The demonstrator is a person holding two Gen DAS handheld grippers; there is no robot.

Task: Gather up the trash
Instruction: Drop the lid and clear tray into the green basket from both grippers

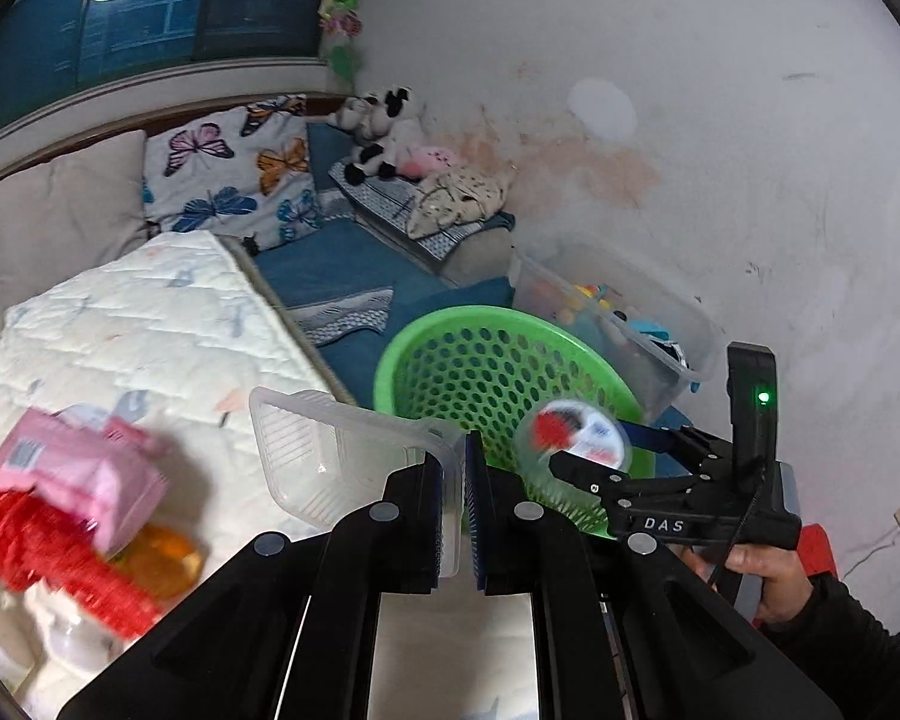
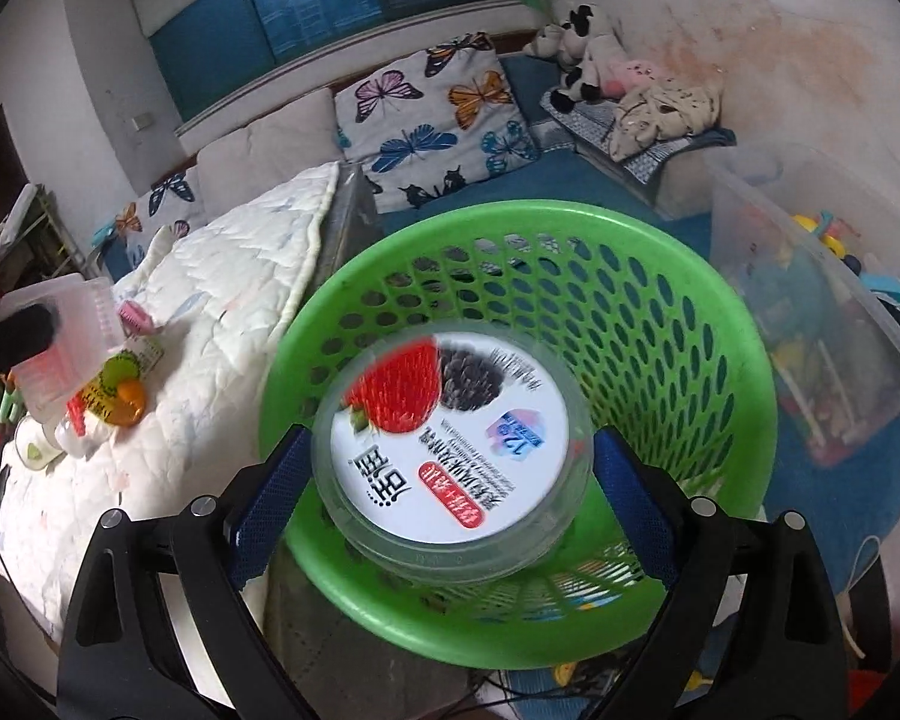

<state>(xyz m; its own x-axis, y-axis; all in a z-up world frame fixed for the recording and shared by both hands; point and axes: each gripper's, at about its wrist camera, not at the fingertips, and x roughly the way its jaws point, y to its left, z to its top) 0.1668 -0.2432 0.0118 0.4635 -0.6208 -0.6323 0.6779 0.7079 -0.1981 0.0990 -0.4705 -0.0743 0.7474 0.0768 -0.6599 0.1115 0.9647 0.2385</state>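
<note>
Nearest to me, the right gripper (image 2: 450,450) has its blue pads spread wide around a round yoghurt tub (image 2: 447,444) with a strawberry on its lid, one pad against each side of it, so it is clamped on the tub rather than standing loose. The tub hangs right over the mouth of the green basket (image 2: 744,360), which sits on the floor between the bed and a clear storage box (image 2: 810,300) on the right. To do this well, I would let go only while the tub is over the middle of the opening, low enough that it cannot bounce off the rim. On the left, the left gripper (image 1: 459,498) is nearly closed, pinching the thin edge of a clear plastic tray (image 1: 330,450), which is carried near the basket's near-left rim but not yet over it. That tray looks light and springy, so it should follow the tub in once the right one is clear, not crowd it. Further left on the white quilt (image 1: 150,312) lie a pink packet (image 1: 84,474), something red and an orange-capped item, presumably still to be gathered. Beyond are butterfly cushions (image 1: 234,168).
</note>
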